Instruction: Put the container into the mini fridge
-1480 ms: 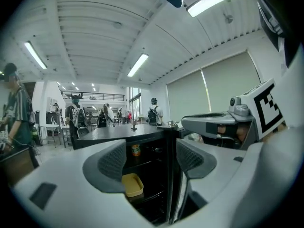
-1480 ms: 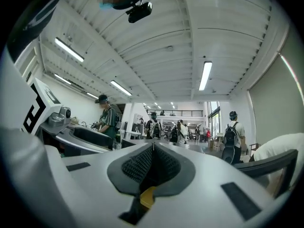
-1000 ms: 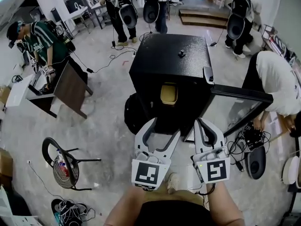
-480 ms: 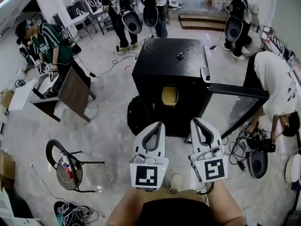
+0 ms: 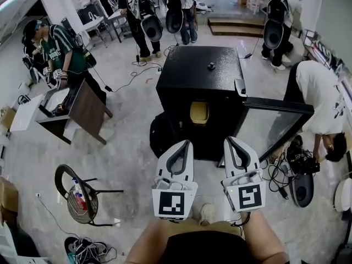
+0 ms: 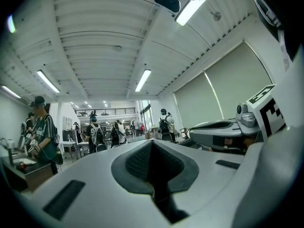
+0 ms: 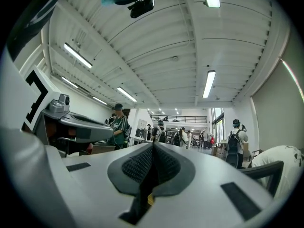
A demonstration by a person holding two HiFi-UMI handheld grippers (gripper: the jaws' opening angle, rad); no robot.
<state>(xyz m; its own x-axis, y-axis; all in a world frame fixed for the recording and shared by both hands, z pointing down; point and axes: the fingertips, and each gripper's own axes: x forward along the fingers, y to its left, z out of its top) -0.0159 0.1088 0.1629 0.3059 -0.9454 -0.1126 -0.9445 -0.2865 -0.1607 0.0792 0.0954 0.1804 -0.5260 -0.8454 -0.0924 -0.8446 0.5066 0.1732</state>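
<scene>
Container: a yellow container (image 5: 198,113) was seen inside the open front of the black mini fridge (image 5: 198,70), at 12 o'clock from both grippers and well apart from them.
Fridge door: the glass door (image 5: 272,122) was swung wide open, toward 3 o'clock of the cabinet, with its free edge far out on that side.
Step in hand: the placing was judged to be done, since the container stood within the cabinet and was held by nothing. The grippers were kept low in front of the person, at 6 o'clock of the fridge.
Next move: the door was judged to need shutting. Its free edge would have to be reached at about 2 o'clock and swung back across the opening, and the container would have to sit deep enough to clear it.
Left gripper: the left gripper (image 5: 184,145) was closed, with its jaws met along their length. Nothing was held and nothing was touched.
Right gripper: the right gripper (image 5: 231,142) was likewise closed and empty. Only a speck of yellow was glimpsed through the slit low between its jaws.
</scene>
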